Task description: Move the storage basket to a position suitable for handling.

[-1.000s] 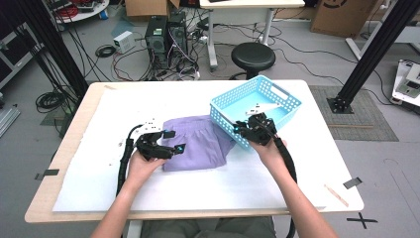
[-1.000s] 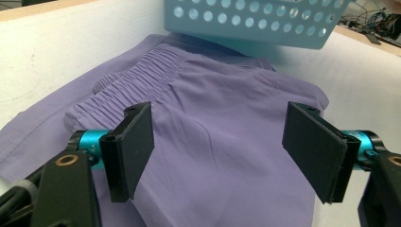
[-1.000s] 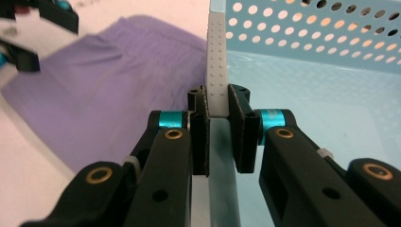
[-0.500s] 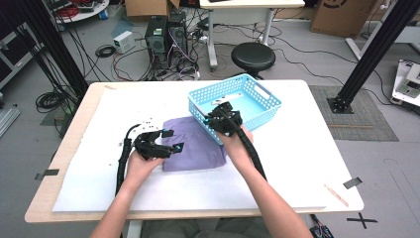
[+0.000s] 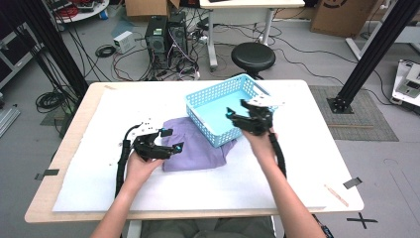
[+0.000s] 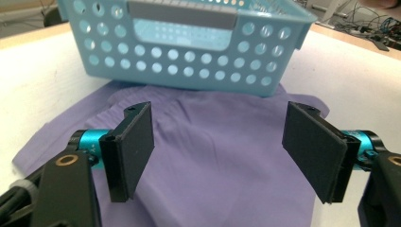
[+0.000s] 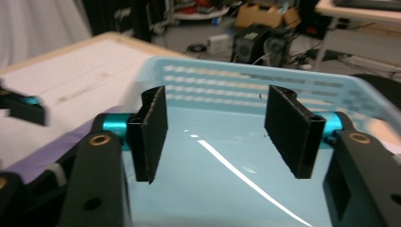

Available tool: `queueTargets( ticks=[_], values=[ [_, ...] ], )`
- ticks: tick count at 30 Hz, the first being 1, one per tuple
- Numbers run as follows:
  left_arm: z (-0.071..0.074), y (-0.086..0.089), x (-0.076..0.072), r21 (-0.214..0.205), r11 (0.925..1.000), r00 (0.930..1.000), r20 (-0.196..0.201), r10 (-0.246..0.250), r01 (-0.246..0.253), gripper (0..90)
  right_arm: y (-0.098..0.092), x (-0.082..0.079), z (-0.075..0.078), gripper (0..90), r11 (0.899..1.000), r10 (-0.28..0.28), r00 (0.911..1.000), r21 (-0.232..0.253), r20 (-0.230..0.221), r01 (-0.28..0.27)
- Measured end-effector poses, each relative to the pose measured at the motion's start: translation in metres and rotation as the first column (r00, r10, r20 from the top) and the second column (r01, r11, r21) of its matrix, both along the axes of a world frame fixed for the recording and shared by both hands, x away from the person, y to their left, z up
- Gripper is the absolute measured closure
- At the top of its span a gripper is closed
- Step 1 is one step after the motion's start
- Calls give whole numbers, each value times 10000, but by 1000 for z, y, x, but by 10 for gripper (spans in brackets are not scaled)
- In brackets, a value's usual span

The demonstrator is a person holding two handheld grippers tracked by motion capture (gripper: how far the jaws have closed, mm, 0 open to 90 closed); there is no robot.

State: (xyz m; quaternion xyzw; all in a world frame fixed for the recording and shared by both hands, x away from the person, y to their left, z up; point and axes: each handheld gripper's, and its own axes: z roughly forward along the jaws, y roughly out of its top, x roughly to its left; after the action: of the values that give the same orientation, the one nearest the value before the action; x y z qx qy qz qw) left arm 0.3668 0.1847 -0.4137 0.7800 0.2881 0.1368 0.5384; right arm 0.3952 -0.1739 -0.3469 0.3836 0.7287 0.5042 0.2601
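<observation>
Right gripper (image 5: 236, 117) above basket (image 5: 213, 106), jaws just opened, nothing between them; basket overlaps purple cloth (image 5: 198, 148), likely positioned for loading. Left gripper (image 5: 171, 140) jaws apart over the cloth's left side.

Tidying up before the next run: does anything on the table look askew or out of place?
Yes. The blue basket sits skewed to the table's edges, with its near corner resting on the purple cloth, so it overlaps the garment.

No text, label, brand, number or sign can be read on anything in these views.
</observation>
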Motion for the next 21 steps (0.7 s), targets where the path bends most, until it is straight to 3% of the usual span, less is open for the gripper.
queueTargets(
  ticks=[4,7,8,9,10,14,17,21],
  values=[
    [2,-9,-4,38,10000,9998,218,3,-4,257,-65,9,-16,326,9982,-404,9990,444,191,396],
    [1,-24,-7,12,10000,9996,291,-20,19,257,-107,17,-32,316,9942,-601,9978,880,-276,624],
    [1,-24,-7,12,10000,9996,291,-20,19,257,-107,17,-32,316,9942,-601,9978,880,-276,624],
    [-1,-31,-6,-9,10000,9999,152,53,-53,257,-127,22,-41,315,9898,-727,9956,1182,-595,794],
    [-1,-31,-6,-9,10000,9999,152,53,-53,257,-134,24,-45,315,9883,-791,9944,1248,-694,873],
    [-7,-48,-3,-372,9986,9988,-313,366,-377,257,-147,35,-58,314,9848,-913,9911,1386,-971,1043],
    [-10,-63,-3,-234,9975,9974,-295,661,-668,257,-148,41,-64,315,9819,-1189,9875,1356,-1036,1325],
    [-12,-78,0,-265,9962,9964,-216,824,-830,257,-144,45,-67,315,9860,-1122,9904,1147,-802,1210]
  ],
)
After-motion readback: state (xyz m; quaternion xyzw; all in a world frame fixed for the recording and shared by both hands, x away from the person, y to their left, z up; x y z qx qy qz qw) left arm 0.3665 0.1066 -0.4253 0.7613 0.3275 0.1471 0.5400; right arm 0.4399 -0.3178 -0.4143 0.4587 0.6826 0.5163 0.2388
